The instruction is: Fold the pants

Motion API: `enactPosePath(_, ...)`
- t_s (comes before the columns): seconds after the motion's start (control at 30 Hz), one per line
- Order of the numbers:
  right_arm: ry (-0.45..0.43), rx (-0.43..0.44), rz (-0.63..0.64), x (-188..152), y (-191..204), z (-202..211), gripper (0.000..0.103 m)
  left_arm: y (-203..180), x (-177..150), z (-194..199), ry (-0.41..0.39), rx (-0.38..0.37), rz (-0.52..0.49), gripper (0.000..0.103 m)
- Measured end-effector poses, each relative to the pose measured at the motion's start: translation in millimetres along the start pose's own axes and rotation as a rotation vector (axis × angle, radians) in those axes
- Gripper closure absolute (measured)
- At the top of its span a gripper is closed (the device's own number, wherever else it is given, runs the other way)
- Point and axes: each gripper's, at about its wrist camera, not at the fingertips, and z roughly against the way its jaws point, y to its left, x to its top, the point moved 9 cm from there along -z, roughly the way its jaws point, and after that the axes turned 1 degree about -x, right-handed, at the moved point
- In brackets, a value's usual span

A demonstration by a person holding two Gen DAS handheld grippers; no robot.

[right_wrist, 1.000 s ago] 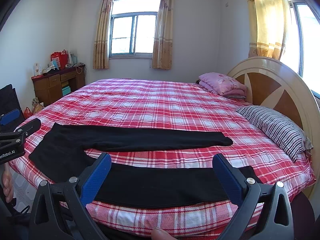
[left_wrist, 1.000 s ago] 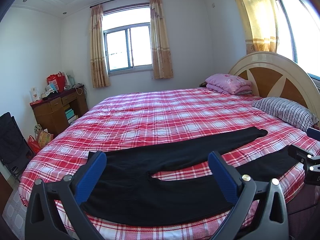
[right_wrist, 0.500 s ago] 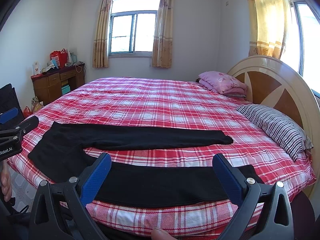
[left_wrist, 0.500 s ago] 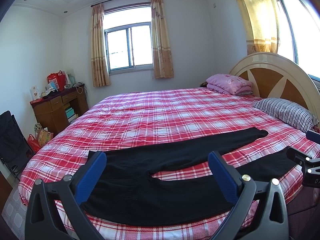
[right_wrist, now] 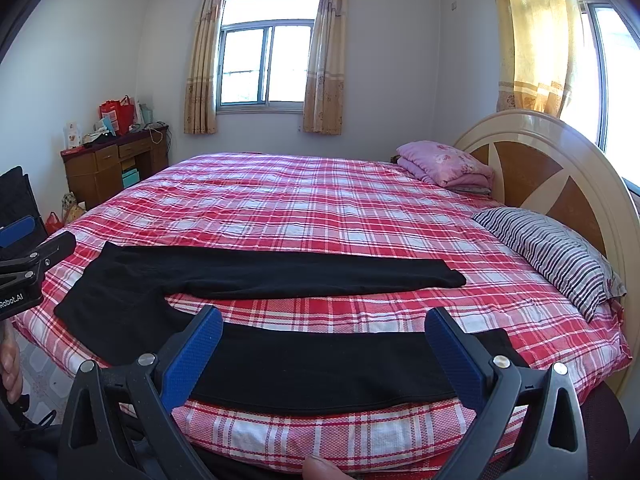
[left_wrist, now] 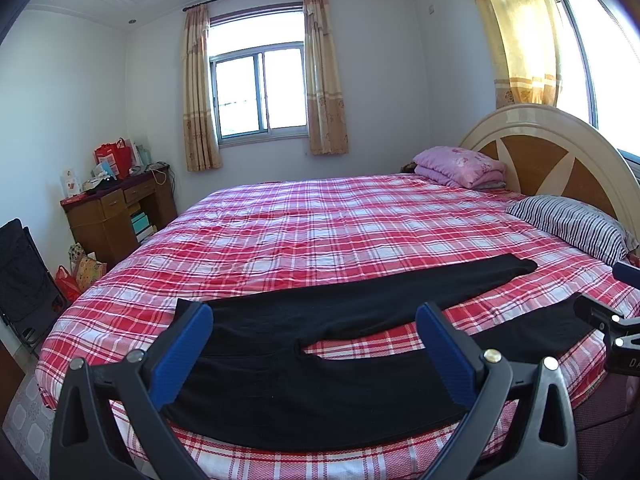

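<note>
While the black pants (right_wrist: 256,276) lie flat near the 6 o'clock edge of the bed (right_wrist: 320,208), the left gripper (left_wrist: 316,344) and right gripper (right_wrist: 324,348) gape wide, holding nothing. Grabbing just one layer could bunch the fold.

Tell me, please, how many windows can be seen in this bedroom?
2. One window is in the far wall, between two curtains. The second window is at the right, above the headboard, partly cut off by the picture's edge. More may be out of view.
</note>
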Motion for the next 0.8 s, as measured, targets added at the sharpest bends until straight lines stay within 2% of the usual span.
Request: enactPosePath(0.8,0.012,-0.001,0.007,-4.0,2.0,-6.1,0.001,1.0,-4.4,-3.1,0.009,0.001,0.002,0.000)
